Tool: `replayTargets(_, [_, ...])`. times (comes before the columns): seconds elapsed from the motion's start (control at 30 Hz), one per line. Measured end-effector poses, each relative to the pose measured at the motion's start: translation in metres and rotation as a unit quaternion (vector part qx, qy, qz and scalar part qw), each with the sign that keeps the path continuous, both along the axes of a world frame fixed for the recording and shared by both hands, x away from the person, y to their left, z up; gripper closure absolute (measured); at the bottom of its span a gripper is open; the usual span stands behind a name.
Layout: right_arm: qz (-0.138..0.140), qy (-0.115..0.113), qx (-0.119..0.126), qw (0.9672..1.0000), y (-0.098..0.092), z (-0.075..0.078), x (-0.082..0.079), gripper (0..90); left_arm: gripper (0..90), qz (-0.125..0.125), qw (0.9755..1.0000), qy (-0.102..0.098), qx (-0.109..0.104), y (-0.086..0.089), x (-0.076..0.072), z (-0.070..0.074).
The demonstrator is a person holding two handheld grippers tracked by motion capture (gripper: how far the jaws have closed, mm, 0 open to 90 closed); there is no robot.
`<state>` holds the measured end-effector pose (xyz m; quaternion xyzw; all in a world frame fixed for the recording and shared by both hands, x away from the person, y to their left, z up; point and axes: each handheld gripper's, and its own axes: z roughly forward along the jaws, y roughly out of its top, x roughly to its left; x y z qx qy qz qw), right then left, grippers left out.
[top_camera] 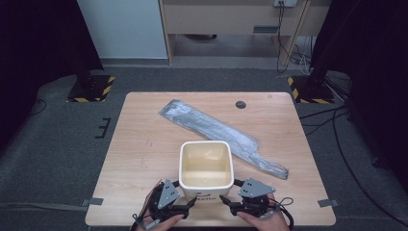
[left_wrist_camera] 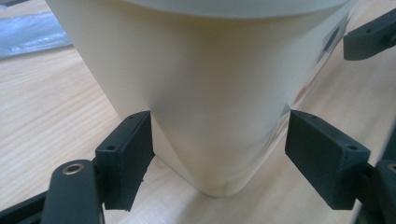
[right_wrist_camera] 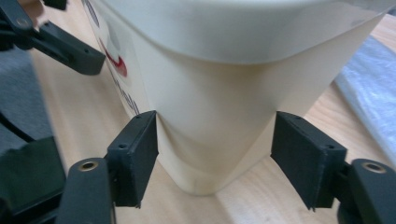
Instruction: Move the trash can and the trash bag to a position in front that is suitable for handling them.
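A cream square tub [top_camera: 206,144], empty inside and with a red-and-black label on its near wall, stands near the table's front edge. My left gripper [top_camera: 189,204] sits at its front left corner and my right gripper [top_camera: 226,203] at its front right corner. In the left gripper view a lower corner of the tub [left_wrist_camera: 201,84] lies between the open jaws of the left gripper [left_wrist_camera: 219,128]; one pad looks close against it, the other stands a little off. The right gripper view has the tub [right_wrist_camera: 219,93] likewise between the jaws of the right gripper [right_wrist_camera: 215,128].
A long grey plastic bag [top_camera: 223,134] lies diagonally across the table behind the tub, from back left to right. A small dark round hole [top_camera: 240,104] marks the wooden table [top_camera: 139,144] near its far edge. Bare wood extends left of the tub.
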<state>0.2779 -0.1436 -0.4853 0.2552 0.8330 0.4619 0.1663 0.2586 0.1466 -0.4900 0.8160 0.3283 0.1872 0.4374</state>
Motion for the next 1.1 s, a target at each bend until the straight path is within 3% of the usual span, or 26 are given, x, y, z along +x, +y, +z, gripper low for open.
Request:
replayTargets(0.13, [-0.014, 0.002, -0.001, 0.9999, 0.003, 0.0, 0.008, 33.7, 20.7, 0.005, 1.0, 0.003, 0.002, -0.002, 0.013, 0.001])
replayTargets(0.23, [-0.024, 0.005, -0.007, 0.9997, 0.006, 0.002, 0.015, 33.5, 17.8, 0.007, 0.9998, -0.004, 0.017, -0.005, 0.023, 0.002])
replayTargets(0.47, [-0.04, 0.012, -0.005, 0.9991, 0.009, 0.003, 0.036, 34.4, 17.4, 0.011, 0.9999, -0.004, 0.011, -0.005, 0.042, 0.002])
replayTargets(0.67, [-0.047, 0.013, -0.001, 0.9988, 0.01, 0.002, 0.045, 35.8, 16.7, 0.016, 0.9997, -0.007, 0.016, -0.005, 0.056, 0.002])
replayTargets(0.8, [-0.051, 0.015, -0.009, 0.9986, 0.014, 0.004, 0.05, 37.2, 17.1, 0.021, 0.9997, -0.008, 0.014, -0.003, 0.06, 0.003])
replayTargets(0.83, [-0.049, 0.011, -0.011, 0.9987, 0.014, 0.005, 0.052, 38.3, 17.7, 0.017, 0.9996, -0.019, 0.014, -0.002, 0.062, 0.003])
replayTargets(1.1, [-0.048, 0.011, -0.015, 0.9987, 0.02, 0.007, 0.057, 42.7, 23.4, 0.029, 0.9994, -0.018, 0.009, 0.007, 0.065, 0.001])
